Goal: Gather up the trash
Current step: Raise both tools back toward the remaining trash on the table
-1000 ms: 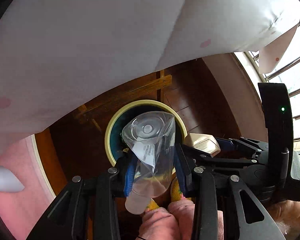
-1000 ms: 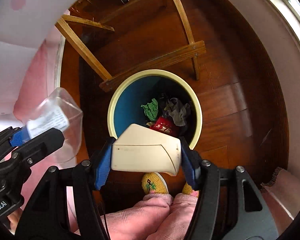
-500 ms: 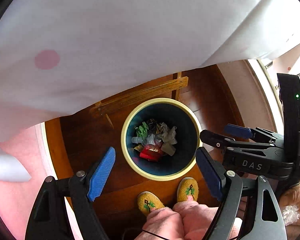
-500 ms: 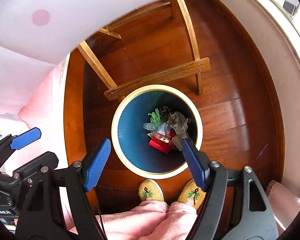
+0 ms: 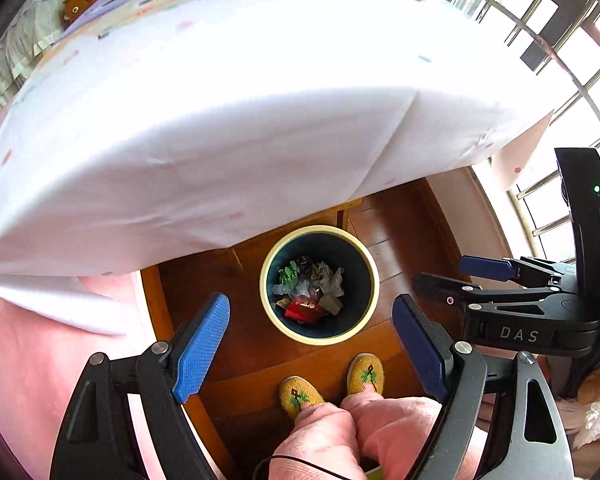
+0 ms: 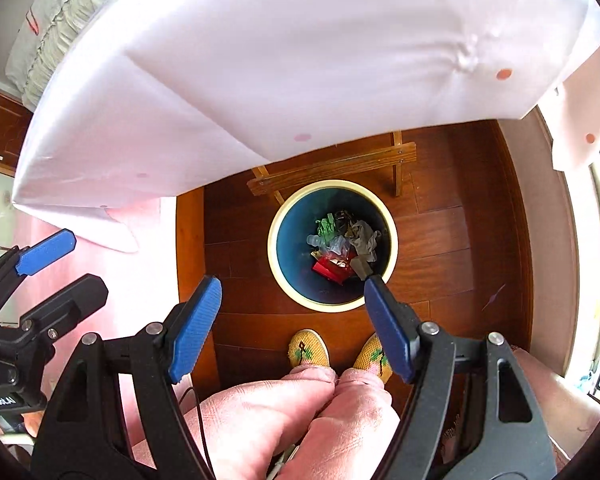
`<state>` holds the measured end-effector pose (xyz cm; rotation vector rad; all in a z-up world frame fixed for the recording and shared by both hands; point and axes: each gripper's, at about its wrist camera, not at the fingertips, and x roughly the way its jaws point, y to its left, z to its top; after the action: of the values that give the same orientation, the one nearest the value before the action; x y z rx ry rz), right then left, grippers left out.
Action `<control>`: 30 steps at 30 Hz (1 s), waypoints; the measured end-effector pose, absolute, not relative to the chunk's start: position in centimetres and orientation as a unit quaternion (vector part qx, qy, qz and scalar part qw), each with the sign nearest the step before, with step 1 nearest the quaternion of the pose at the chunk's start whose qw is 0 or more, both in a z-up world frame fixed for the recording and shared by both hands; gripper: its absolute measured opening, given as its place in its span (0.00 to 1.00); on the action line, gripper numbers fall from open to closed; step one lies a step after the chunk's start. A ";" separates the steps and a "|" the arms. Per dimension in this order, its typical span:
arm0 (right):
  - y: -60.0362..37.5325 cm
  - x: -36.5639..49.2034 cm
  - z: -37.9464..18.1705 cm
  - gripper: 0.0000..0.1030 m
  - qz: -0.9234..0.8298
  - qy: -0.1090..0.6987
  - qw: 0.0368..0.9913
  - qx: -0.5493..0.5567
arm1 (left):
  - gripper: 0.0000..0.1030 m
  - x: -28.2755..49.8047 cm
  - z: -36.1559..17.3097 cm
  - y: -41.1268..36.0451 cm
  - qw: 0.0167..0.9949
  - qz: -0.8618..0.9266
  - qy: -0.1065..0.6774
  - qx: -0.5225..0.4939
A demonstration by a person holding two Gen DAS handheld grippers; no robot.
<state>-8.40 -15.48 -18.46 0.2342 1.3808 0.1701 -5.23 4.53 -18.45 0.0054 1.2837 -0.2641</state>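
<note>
While both tools hang over the floor with nothing in them, the near field reads as follows. Left gripper [image 5: 310, 346]: blue pads spread wide apart, empty. Right gripper [image 6: 292, 326]: likewise spread, empty; in its own view the right-hand pad overlaps the near rim of the bin. Each tool shows at the edge of the other's view, so they sit side by side.

Directly below and behind the fingertips: the person's knees in pink trousers [image 6: 296, 412], and two yellow embroidered slippers [image 5: 366, 372] planted on dark wood floorboards [image 6: 440, 236].

Just ahead of the slippers, between the open pads in both views: a round waste bin [image 5: 374, 280], cream rim, dark blue inside. Its bottom holds the trash pile [image 6: 342, 246]: a red wrapper, green crumpled paper, grey-white wads, and clear plastic that may be a bottle, too small to confirm.

Beyond the bin: a wooden crossbar [image 6: 332, 170] of the table frame, then the overhanging white tablecloth [image 5: 220, 112] with faint coloured dots. On the left-wrist view the tabletop appears, with a few small boxes at its far edge. Whether those are trash cannot be judged.

Judgement on progress: several items are binned and neither tool carries anything, so a drop cycle looks complete. What remains, if anything, is not visible from here; floor around the bin shows no loose litter.
</note>
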 end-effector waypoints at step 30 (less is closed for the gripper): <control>-15.1 -5.6 6.9 0.70 -0.007 0.483 0.875 0.040 | 0.83 1.8 7.0 4.8 0.876 -0.187 0.442 0.041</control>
<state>-5.56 -15.12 6.93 0.0844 1.0076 -0.0138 1.84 4.81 7.05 0.0855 0.9223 -0.3906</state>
